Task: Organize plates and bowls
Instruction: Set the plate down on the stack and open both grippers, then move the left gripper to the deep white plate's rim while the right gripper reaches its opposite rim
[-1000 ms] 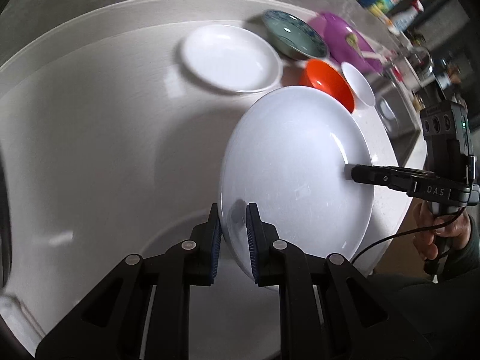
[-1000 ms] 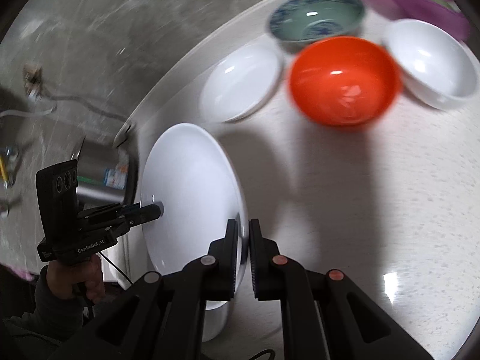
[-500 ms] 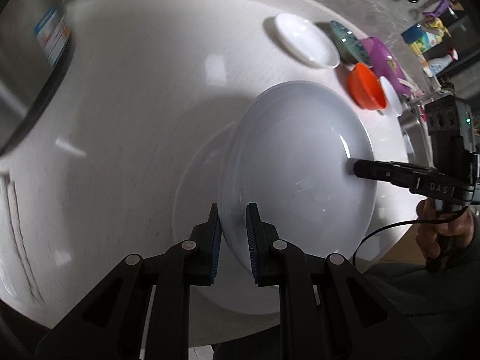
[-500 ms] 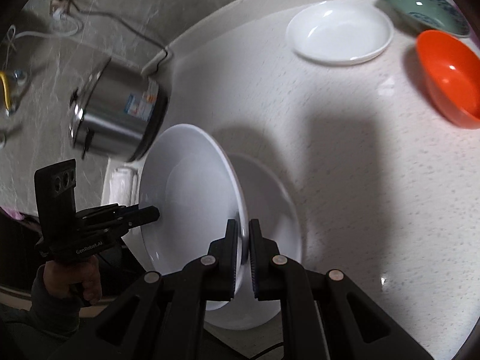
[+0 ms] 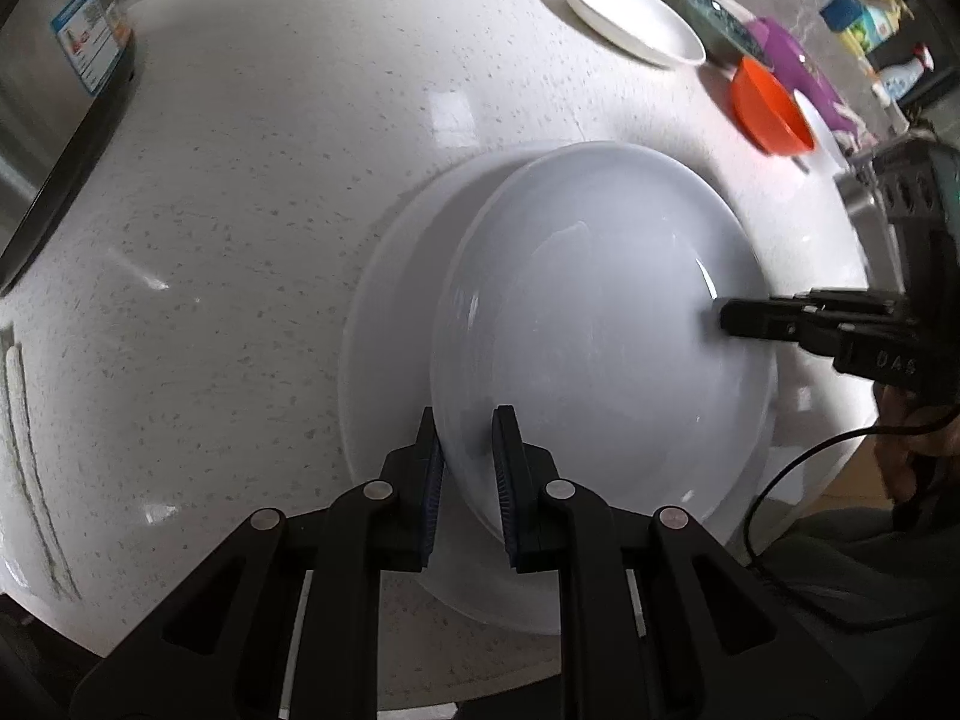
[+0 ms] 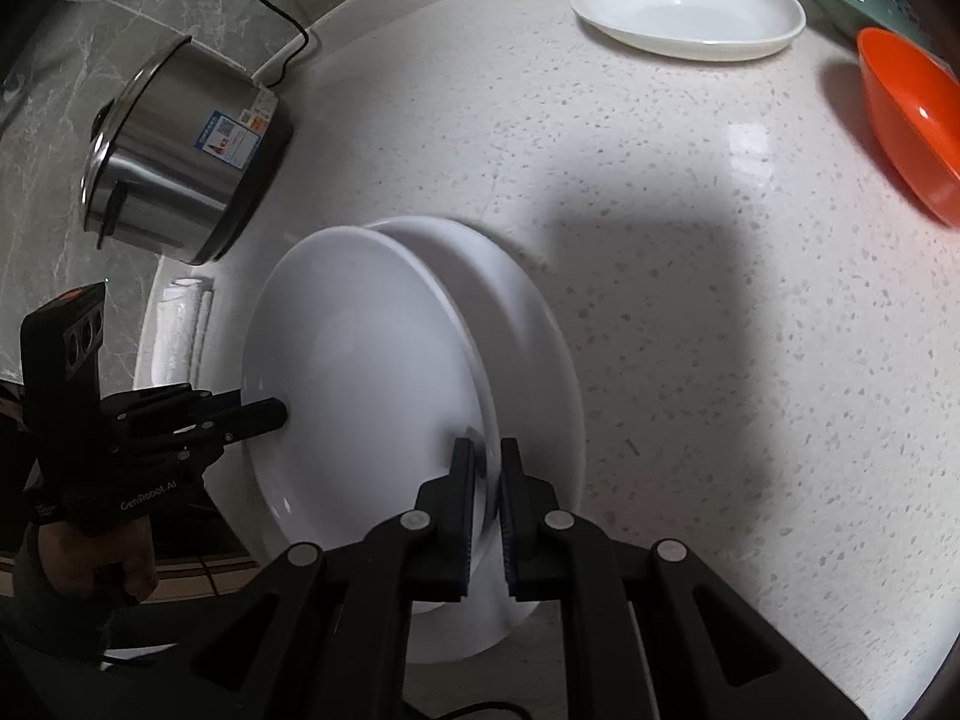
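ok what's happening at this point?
A person is carrying a large white plate with both handheld grippers: the left gripper is clamped on its near rim and the right gripper on the opposite rim. The plate hangs just above a second white plate lying on the counter, apparently about to be stacked on it. A smaller white dish, an orange bowl and a steel cooker sit further off.

Large white plate (image 5: 600, 312): glazed ceramic look, glossy, smooth. Countertop (image 6: 690, 300): speckled stone-like surface, polished. Rice cooker (image 6: 180, 150): brushed shiny metal, paper label. Orange bowl (image 6: 912, 120): glossy, plastic-looking. Gripper fingers (image 5: 516, 480): matt black plastic.
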Available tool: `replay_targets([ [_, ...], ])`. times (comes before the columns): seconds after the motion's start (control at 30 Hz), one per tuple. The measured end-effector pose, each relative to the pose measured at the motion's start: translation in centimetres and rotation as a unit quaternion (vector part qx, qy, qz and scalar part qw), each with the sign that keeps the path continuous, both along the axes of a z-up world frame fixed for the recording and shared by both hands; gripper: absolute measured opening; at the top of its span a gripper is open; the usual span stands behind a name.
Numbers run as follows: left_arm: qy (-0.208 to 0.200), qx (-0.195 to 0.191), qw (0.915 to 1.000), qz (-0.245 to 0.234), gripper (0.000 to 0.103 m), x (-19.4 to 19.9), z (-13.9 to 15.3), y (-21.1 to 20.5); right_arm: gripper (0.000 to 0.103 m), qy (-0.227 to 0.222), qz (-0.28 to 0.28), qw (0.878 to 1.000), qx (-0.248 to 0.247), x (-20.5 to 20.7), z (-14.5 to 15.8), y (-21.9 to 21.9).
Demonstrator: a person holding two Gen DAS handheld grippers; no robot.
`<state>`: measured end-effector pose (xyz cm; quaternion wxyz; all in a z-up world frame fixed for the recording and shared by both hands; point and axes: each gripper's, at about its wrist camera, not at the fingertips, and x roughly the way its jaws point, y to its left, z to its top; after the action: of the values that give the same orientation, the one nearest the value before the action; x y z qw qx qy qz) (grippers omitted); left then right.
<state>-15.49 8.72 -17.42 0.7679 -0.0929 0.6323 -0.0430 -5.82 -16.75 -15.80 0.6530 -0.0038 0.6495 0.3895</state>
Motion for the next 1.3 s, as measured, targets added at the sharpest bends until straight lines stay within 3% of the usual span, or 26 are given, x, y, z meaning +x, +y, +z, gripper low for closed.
replay_targets([
  [0.4, -0.01, 0.001, 0.9998, 0.017, 0.02, 0.9, -0.3, -1.1, 0.016, -0.075, 0.054, 0.995, -0.042, -1.4, 0.8, 1.5],
  [0.47, -0.014, 0.001, 0.9998, 0.014, 0.03, 1.0, -0.1, -1.2, 0.017, -0.083, 0.06, 0.994, -0.046, -1.6, 0.8, 1.7],
  [0.53, -0.02, 0.001, 0.9998, 0.005, 0.052, 1.2, 0.3, -1.5, 0.017, -0.095, 0.067, 0.992, -0.052, -1.9, 0.9, 2.0],
  [0.57, -0.023, 0.005, 0.9997, -0.001, 0.056, 1.1, 0.5, -1.5, 0.017, -0.103, 0.071, 0.991, -0.056, -2.0, 1.0, 2.2],
  [0.67, -0.024, 0.021, 0.9994, -0.014, 0.062, 1.3, 0.7, -2.1, 0.019, -0.12, 0.08, 0.987, -0.068, -2.3, 1.2, 2.5],
  [0.87, -0.023, 0.012, 0.9995, -0.015, 0.065, 1.2, 0.9, -1.7, 0.025, -0.123, 0.078, 0.987, -0.065, -2.1, 1.3, 2.4],
  [0.93, -0.022, 0.014, 0.9995, -0.017, 0.071, 0.9, 1.3, -1.4, 0.032, -0.123, 0.072, 0.988, -0.064, -2.1, 1.6, 2.1],
  [1.07, -0.048, 0.002, 0.9989, 0.0, 0.078, 1.7, 4.3, 0.3, 0.05, -0.135, 0.025, 0.99, -0.028, -0.5, 4.0, -0.2],
  [1.17, -0.086, -0.025, 0.9959, 0.015, 0.102, 3.8, 6.6, 1.9, 0.073, -0.123, -0.066, 0.99, 0.031, 3.0, 6.0, -3.3],
  [1.23, -0.098, -0.051, 0.9939, 0.009, 0.103, 6.7, 7.4, 2.3, 0.084, -0.102, -0.137, 0.982, 0.075, 5.9, 6.7, -5.5],
  [1.3, -0.106, -0.06, 0.9925, -0.013, 0.103, 10.3, 7.7, 2.0, 0.085, -0.068, -0.2, 0.972, 0.104, 9.1, 6.8, -7.2],
])
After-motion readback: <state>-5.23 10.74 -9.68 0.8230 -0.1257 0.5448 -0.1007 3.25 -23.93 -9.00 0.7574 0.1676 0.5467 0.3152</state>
